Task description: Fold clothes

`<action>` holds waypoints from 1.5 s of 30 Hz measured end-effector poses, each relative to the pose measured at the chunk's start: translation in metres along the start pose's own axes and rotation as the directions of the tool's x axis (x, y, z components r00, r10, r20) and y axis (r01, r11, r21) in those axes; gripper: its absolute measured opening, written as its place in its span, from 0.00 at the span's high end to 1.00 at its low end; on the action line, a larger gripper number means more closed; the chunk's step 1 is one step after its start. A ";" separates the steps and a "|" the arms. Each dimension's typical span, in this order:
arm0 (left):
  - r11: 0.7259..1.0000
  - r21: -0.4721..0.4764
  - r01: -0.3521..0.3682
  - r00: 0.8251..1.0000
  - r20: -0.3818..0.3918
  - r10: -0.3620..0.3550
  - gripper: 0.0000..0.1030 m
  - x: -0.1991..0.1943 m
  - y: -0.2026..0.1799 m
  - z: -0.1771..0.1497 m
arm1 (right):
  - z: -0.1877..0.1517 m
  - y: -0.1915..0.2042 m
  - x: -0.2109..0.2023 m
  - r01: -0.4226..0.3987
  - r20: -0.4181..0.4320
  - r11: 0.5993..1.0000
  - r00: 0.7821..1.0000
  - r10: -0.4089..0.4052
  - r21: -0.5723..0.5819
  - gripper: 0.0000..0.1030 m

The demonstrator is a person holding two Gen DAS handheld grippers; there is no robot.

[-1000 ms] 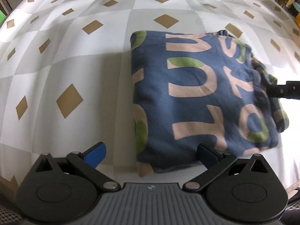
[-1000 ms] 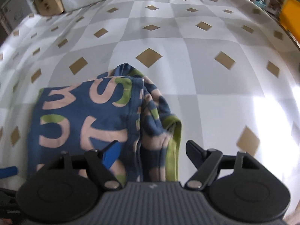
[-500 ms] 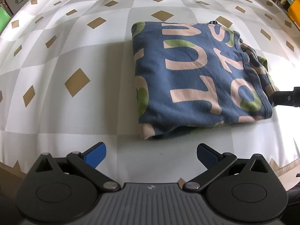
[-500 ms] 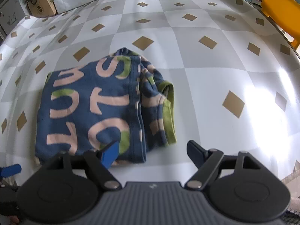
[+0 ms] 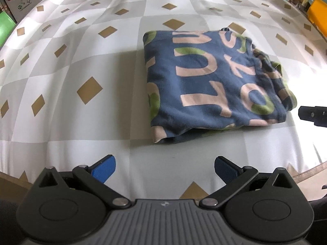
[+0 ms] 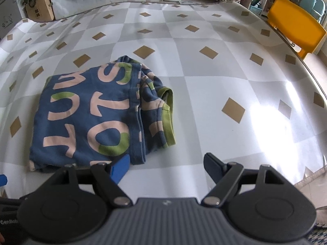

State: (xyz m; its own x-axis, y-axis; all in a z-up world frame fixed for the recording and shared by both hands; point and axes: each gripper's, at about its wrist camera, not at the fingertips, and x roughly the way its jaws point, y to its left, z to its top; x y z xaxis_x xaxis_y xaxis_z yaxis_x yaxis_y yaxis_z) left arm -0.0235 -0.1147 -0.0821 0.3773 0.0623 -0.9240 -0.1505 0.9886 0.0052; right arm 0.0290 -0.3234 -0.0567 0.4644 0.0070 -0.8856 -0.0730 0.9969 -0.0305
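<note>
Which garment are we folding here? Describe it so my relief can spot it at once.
Start at the checked tablecloth with tan diamonds. The folded garment lies on it, left of centre in the right wrist view. It is navy with large pink letters and a lime-green trim.

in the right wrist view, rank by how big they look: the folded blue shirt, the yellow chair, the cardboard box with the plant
1. folded blue shirt
2. yellow chair
3. cardboard box

The shirt lies nearest the camera; the chair and box sit far back and partly cropped, so true sizes are unsure.
</note>
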 end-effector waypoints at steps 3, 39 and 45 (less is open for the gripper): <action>1.000 -0.019 0.007 1.000 0.003 -0.007 0.00 -0.009 -0.002 -0.003 | -0.002 -0.006 -0.006 -0.036 0.008 0.999 0.999 0.035 0.033 0.24; 0.993 -0.120 -0.012 0.999 0.045 0.017 0.00 -0.074 -0.035 -0.017 | 0.007 -0.011 -0.047 -0.089 -0.001 0.986 0.996 0.089 -0.140 0.22; 0.992 -0.120 -0.036 0.999 0.031 0.040 0.00 -0.064 -0.051 -0.008 | 0.021 -0.027 -0.031 -0.082 -0.019 0.983 0.997 0.079 -0.166 0.22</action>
State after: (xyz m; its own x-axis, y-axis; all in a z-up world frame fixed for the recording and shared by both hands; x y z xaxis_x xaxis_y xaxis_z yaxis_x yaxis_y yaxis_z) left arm -0.0474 -0.1704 -0.0264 0.3992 0.1062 -0.9107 -0.2727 0.9621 -0.0074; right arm 0.0353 -0.3487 -0.0191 0.4399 0.0845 -0.8941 -0.2560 0.9661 -0.0346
